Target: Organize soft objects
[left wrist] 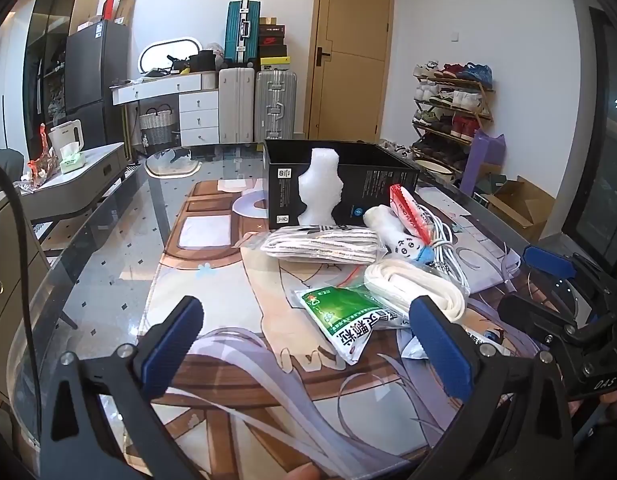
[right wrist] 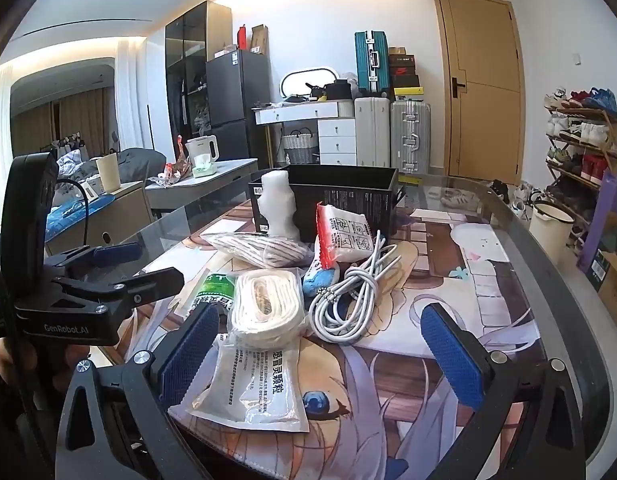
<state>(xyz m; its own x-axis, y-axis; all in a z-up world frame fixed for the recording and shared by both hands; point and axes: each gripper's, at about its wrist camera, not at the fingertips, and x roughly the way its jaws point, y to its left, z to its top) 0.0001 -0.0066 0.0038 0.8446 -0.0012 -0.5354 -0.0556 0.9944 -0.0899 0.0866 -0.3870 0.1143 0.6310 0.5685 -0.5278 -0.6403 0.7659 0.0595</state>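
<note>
Both grippers hover low over the near edge of the glass worktop (right wrist: 520, 240), tipped moderately downward, jaws spread wide, nothing between them. Nothing packed yet, by the look of it.

Right gripper (right wrist: 324, 344): nearest item is the flat translucent white sachet with black print (right wrist: 248, 388), lying just inside its left pad. Best approach, I judge: come down over one short edge and pinch there; a flat pouch gives little to bite from above.

Left gripper (left wrist: 308, 340): the green-and-white printed pouch (left wrist: 340, 320) lies between its pads, slightly ahead.

Beyond: bagged roll of white woven strap (right wrist: 264, 308), coiled white cable (right wrist: 348, 304), small blue-and-white plush toy (right wrist: 320, 278), bagged striped cloth bundle (right wrist: 264, 250), red-edged white packet (right wrist: 344, 234) leaning upright.

Farthest: the open black cardboard box (right wrist: 348, 196), the likely destination, with a white foam wrap piece (right wrist: 278, 208) standing against its front wall.

Take near items first; keep the cable from snagging.
</note>
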